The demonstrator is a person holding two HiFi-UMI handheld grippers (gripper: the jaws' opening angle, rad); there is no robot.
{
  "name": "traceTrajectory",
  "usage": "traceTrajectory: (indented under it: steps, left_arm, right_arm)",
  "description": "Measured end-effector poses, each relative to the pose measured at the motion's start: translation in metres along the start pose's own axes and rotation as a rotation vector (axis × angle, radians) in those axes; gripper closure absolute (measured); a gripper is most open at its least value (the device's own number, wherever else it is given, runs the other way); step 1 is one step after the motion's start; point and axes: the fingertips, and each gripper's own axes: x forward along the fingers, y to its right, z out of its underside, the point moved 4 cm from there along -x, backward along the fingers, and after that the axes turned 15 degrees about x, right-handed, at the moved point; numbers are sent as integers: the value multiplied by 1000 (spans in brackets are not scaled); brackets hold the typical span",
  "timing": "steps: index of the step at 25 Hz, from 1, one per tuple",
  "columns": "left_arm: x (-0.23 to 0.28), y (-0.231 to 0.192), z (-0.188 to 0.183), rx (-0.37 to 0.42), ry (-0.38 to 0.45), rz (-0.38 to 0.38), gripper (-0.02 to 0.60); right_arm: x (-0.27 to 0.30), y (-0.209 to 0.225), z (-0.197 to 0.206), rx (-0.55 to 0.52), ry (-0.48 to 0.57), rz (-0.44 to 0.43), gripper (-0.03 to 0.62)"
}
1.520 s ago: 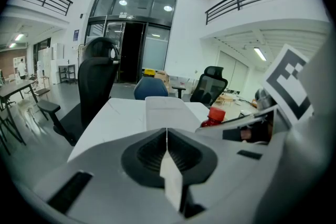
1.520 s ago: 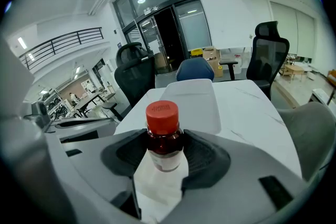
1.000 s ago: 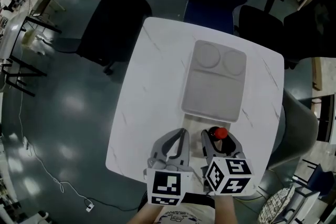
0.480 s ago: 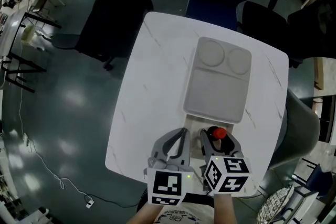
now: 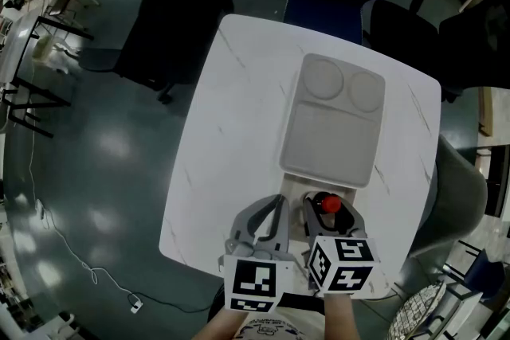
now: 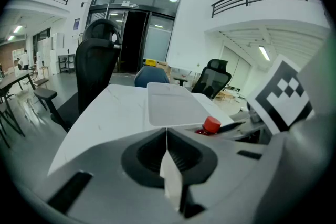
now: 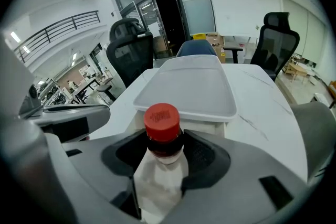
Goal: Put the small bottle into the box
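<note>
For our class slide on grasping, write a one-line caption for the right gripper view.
Right claw shut on the red-capped small bottle, white box just ahead on the table.

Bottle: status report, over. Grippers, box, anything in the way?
Right gripper shut on the bottle, red cap up. Left gripper shut, empty. Box just ahead of the bottle, lid on it, covering the opening.

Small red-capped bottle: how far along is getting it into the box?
Done: the right gripper is shut on the small red-capped bottle with a white label, just in front of the pale grey rectangular box. In hand: nothing more than that grip shows. Left: the box's flat lid looks closed, so it probably needs opening, perhaps by the left gripper, which is shut and empty, before the bottle goes in.
</note>
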Motion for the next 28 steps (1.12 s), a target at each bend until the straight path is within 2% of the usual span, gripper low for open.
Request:
traceTrajectory:
  steps: [16,28]
  left_arm:
    - [-1,3,3,-9,-5,4,561]
    - [-13,2,2,4,17,-4,561]
  right_arm:
    - [1,3,6,-20,-30,39,370]
    - [-14,-9,-4,-22,39,29,368]
